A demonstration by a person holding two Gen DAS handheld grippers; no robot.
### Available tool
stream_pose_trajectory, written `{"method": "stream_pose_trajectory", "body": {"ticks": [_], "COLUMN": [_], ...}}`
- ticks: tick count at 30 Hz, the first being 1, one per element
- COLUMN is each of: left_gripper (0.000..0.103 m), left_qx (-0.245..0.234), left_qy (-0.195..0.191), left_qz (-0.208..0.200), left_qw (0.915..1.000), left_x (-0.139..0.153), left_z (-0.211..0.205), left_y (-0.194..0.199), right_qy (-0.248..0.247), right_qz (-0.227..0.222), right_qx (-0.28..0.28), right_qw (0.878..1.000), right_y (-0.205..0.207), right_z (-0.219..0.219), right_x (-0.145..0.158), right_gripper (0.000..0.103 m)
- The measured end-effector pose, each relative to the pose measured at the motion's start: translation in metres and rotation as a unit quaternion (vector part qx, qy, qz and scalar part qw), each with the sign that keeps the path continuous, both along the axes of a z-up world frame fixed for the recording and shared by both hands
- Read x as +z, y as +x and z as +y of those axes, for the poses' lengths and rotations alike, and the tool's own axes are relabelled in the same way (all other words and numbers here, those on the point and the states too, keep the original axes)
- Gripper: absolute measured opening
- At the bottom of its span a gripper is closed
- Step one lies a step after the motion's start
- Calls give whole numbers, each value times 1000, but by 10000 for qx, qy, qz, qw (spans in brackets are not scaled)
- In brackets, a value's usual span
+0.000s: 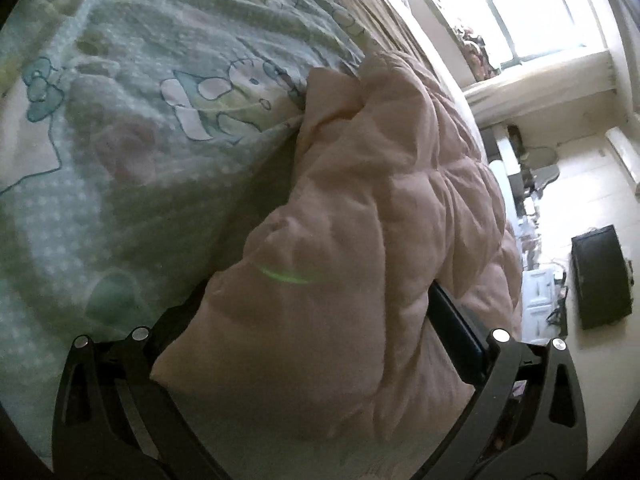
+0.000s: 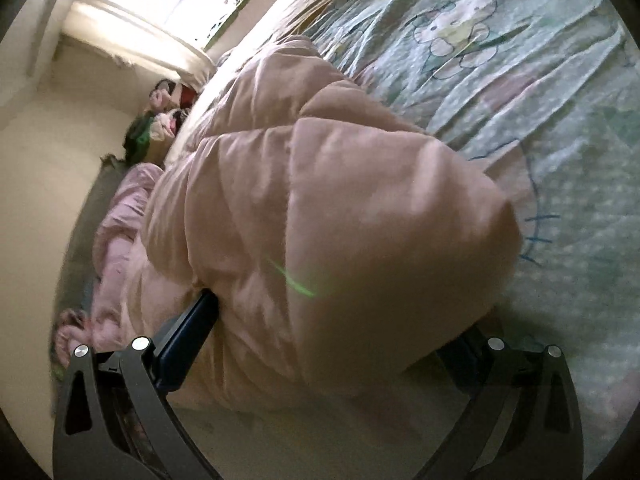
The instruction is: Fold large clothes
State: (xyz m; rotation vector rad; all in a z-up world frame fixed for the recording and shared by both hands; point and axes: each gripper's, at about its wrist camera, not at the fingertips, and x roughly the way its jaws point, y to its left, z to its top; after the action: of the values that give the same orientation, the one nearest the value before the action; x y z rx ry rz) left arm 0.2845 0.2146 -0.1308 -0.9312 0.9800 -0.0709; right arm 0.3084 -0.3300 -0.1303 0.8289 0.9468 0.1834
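A pale pink puffy quilted jacket (image 1: 360,200) lies on a bed with a green cartoon-print sheet (image 1: 140,140). In the left wrist view my left gripper (image 1: 316,320) has its jaws spread wide around a thick bunched part of the jacket; one dark finger (image 1: 456,340) shows on the right, the other is mostly hidden by fabric. In the right wrist view the jacket (image 2: 320,200) fills the middle and my right gripper (image 2: 332,340) likewise straddles a thick fold, with a dark finger (image 2: 188,336) on the left. Whether either grips the fabric is unclear.
The sheet (image 2: 520,80) spreads across the bed beside the jacket. A pink garment (image 2: 120,232) and stuffed toys (image 2: 164,116) lie past the bed edge. A bright window (image 1: 536,12), a black box (image 1: 600,276) and clutter show in the room beyond.
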Motion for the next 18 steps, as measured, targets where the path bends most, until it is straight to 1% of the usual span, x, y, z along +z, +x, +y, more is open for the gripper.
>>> {"method": "stream_pose_trajectory", "body": {"ticks": [4,7,8,10,11,12,13,14,15,16,18], "left_gripper": [95,95,95,95,95,94,93,87,80,76,61], "left_qx": [96,67,55,29,30,20,-1,-23,-72,-129,-243], "left_qy": [-22,24,50,148,175,227,299,363,481,660,1032], "left_qz": [-103,-109,-100,-91,-91,-91,-105,-141,-190,-248,-318], "left_qw": [9999,9999,9999,9998,9998,9997,9995,9992,9986,9974,9939], "left_x": [-1,1,1,4,5,7,10,14,19,26,39], "left_z": [-3,-3,-4,-7,-9,-10,-11,-15,-18,-22,-31], "left_y": [0,1,6,8,12,13,15,18,18,20,23], "right_qy": [636,1515,1578,1321,976,556,264,-1,-204,-324,-721], "right_qz": [-51,-49,27,170,195,173,107,-36,-261,-410,-703], "right_qx": [-163,-557,-642,-616,-563,-482,-445,-414,-355,-300,-107], "right_qw": [9978,9869,9854,9892,9934,9971,9986,9991,9988,9982,9949], "right_y": [3,-1,-1,4,6,7,8,6,3,0,-4], "right_z": [-15,-35,-39,-35,-29,-21,-15,-10,-6,-4,7], "right_x": [-3,-8,-10,-8,-3,4,9,14,22,28,43], "right_gripper": [99,99,99,98,96,87,73,65,51,42,35]}}
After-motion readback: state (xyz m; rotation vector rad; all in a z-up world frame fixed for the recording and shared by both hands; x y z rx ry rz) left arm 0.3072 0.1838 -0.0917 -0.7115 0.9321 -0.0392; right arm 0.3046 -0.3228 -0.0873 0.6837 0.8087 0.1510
